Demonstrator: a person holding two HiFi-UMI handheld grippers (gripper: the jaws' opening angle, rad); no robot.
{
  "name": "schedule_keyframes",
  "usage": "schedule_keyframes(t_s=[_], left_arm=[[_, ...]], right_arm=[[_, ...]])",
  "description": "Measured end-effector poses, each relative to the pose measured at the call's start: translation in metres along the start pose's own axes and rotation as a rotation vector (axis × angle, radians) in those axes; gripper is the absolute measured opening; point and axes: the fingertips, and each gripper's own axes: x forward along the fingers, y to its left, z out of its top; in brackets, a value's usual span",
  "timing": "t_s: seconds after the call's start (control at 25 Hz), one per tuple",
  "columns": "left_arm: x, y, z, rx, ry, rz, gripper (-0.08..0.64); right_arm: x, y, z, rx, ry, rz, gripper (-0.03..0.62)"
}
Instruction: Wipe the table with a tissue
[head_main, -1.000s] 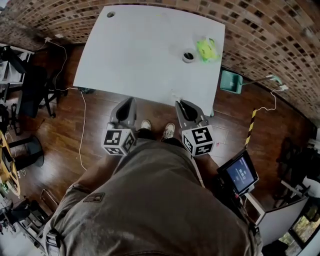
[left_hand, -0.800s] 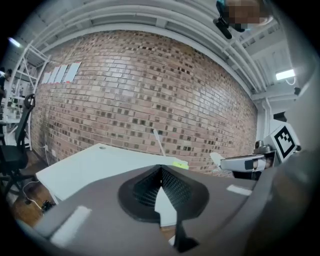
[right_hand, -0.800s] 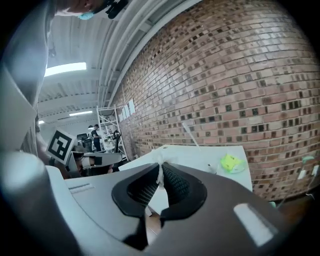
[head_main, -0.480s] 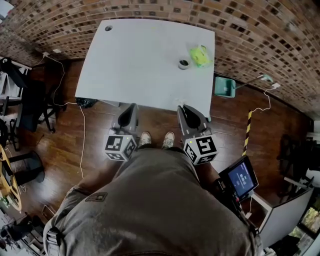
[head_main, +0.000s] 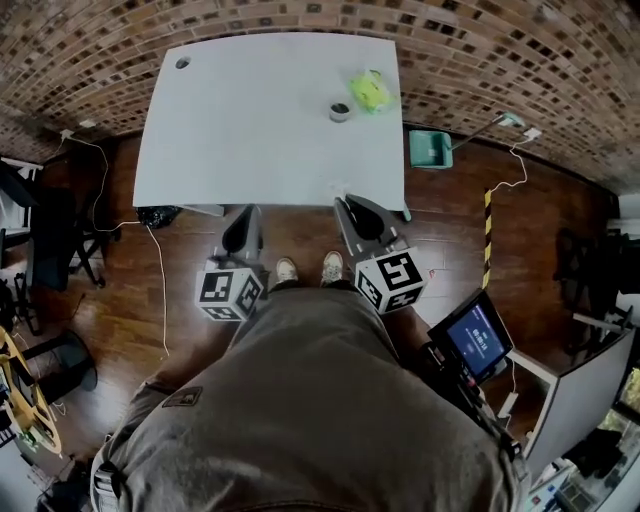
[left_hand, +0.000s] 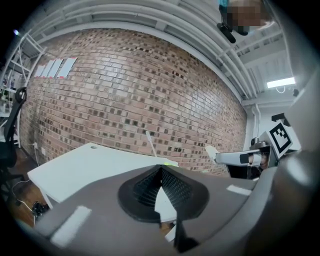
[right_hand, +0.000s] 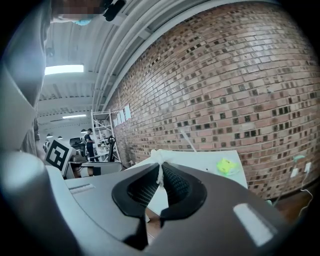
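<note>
The white table (head_main: 260, 120) stands against a brick wall, with a crumpled green thing (head_main: 368, 90) and a small dark ring (head_main: 340, 111) near its far right corner. My right gripper (head_main: 343, 203) hovers at the table's near edge, shut on a small white tissue (right_hand: 160, 159) that pokes out past its tips. The same tissue (head_main: 340, 188) shows as a white speck in the head view. My left gripper (head_main: 243, 215) hangs beside it, just short of the edge. Its jaws are shut with nothing between them (left_hand: 160, 172). Both are off the tabletop.
A green dustpan (head_main: 430, 150) lies on the wood floor by the table's right side. Yellow-black tape (head_main: 489, 240) marks the floor there. A lit screen on a stand (head_main: 478, 340) is at my right. Cables (head_main: 160, 270) and a chair (head_main: 40, 230) sit to the left.
The head view has swung, so the table and the green thing now sit further left and higher. Both grippers keep the same stance before the near edge, the right still pinching the tissue.
</note>
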Motion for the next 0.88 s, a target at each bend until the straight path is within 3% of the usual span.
schedule_keyframes(t_s=[0.88], left_arm=[[0.025, -0.024, -0.003, -0.002, 0.003, -0.061, 0.002]], right_arm=[[-0.011, -0.025, 0.006, -0.008, -0.017, -0.051, 0.029]])
